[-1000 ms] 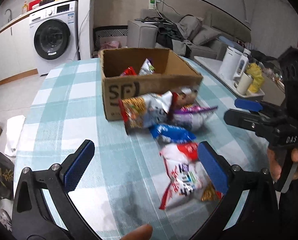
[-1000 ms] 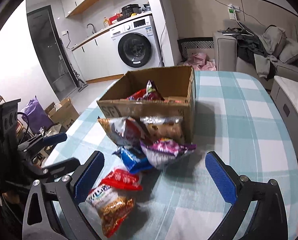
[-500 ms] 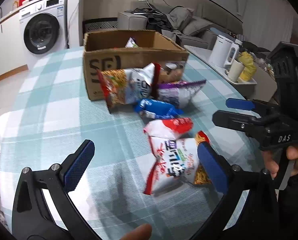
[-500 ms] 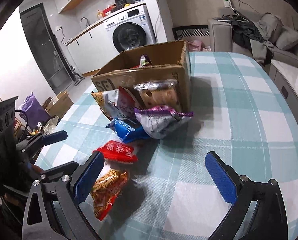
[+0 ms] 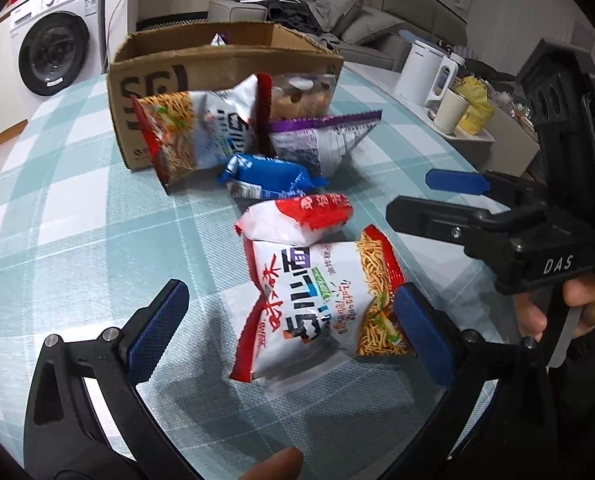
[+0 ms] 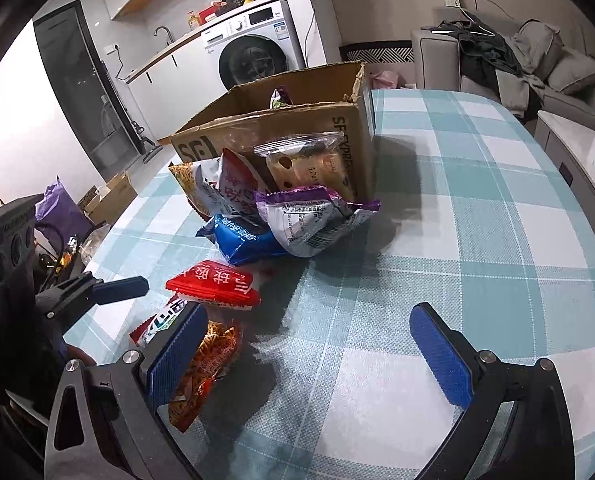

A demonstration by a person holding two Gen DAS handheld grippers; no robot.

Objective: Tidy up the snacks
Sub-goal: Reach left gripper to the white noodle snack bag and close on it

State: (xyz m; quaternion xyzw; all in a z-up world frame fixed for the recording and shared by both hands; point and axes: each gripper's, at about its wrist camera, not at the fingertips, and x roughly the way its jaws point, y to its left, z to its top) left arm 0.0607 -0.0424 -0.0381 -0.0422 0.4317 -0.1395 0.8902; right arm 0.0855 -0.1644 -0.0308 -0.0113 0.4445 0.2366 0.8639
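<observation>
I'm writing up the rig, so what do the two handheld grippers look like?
Both are matte black frames with silver bolts and ribbed blue pads. The left gripper and the right gripper match; the right one's body carries white "DAS" lettering and a grey trigger.

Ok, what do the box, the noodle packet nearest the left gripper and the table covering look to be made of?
Box: brown corrugated cardboard, matte, with ragged torn top edges and black print.
Noodle packet: thin glossy plastic film, probably; it creases, catches glare and has crimped ends.
Table covering: teal and white check, fine woven-looking texture with a slight sheen; cloth or textured vinyl, I cannot tell which.
</observation>
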